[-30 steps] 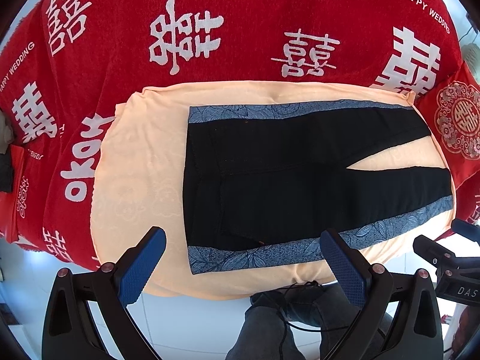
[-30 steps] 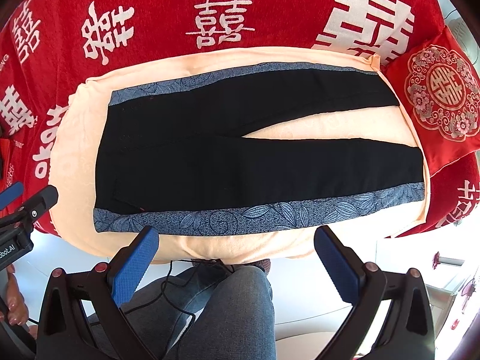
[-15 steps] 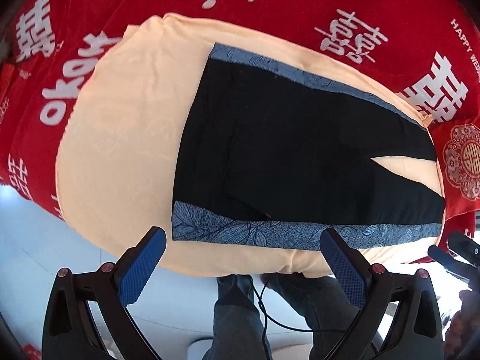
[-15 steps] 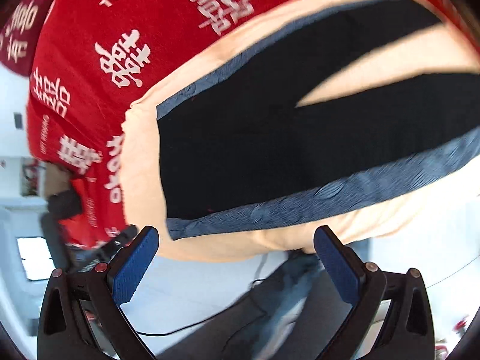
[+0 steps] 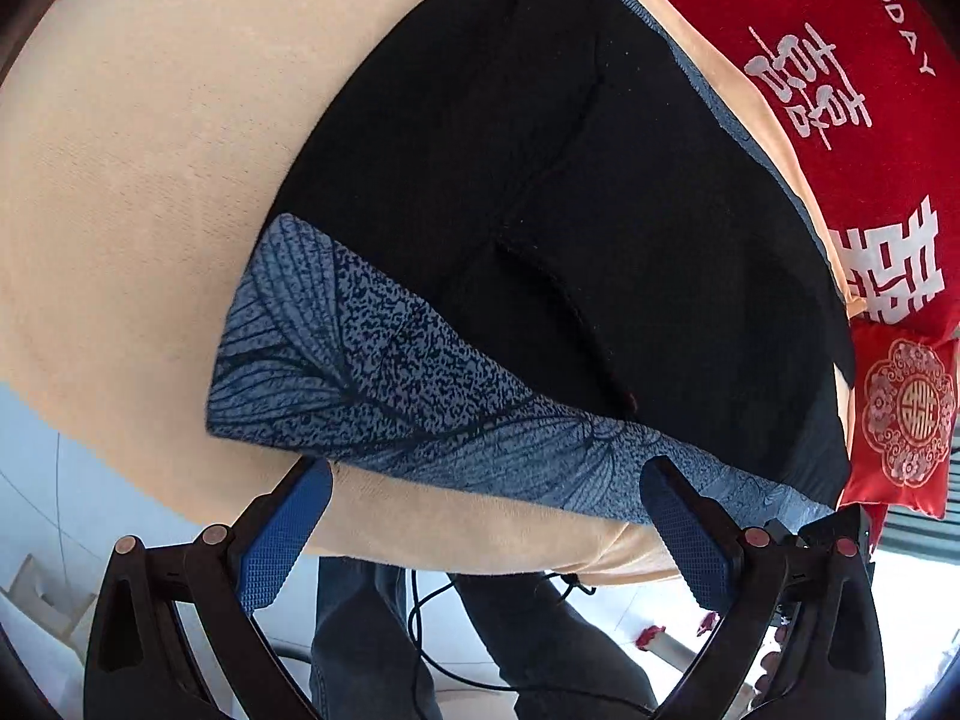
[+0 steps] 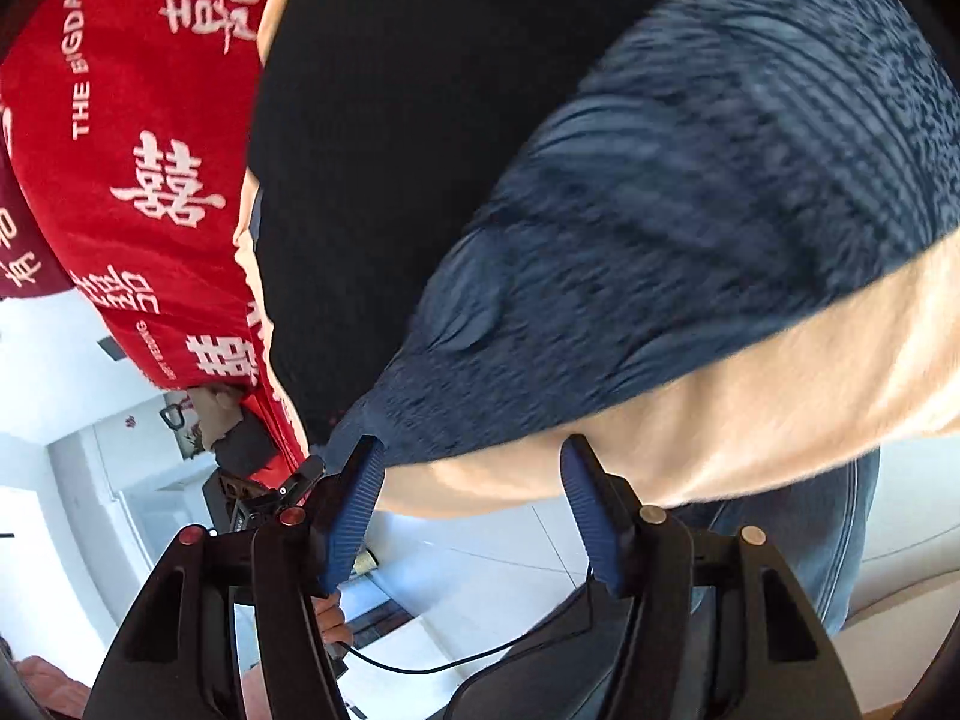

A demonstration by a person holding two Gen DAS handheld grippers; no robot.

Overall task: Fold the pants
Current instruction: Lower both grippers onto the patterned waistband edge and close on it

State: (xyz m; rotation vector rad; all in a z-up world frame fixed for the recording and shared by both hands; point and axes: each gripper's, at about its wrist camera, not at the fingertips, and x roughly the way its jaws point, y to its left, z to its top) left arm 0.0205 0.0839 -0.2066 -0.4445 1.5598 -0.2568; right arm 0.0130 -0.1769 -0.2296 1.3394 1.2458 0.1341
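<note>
Black pants (image 5: 570,192) with a blue leaf-print side stripe (image 5: 384,378) lie flat on a peach cloth (image 5: 138,180). My left gripper (image 5: 486,528) is open, its fingers just below the stripe near the waist corner, at the cloth's near edge. My right gripper (image 6: 474,492) is partly open and empty, close to the same near stripe (image 6: 690,240) of the pants (image 6: 390,120), over the peach cloth (image 6: 750,408). The right wrist view is blurred.
A red wedding-print blanket (image 5: 870,90) covers the surface beyond the cloth and also shows in the right wrist view (image 6: 138,168). A red embroidered cushion (image 5: 906,414) lies at the right. The person's jeans-clad legs (image 5: 540,648) and a cable are below the edge.
Both grippers have moved in close to the near striped edge of the pants, left toward the waist end. The right jaws have narrowed. The pants have not moved.
</note>
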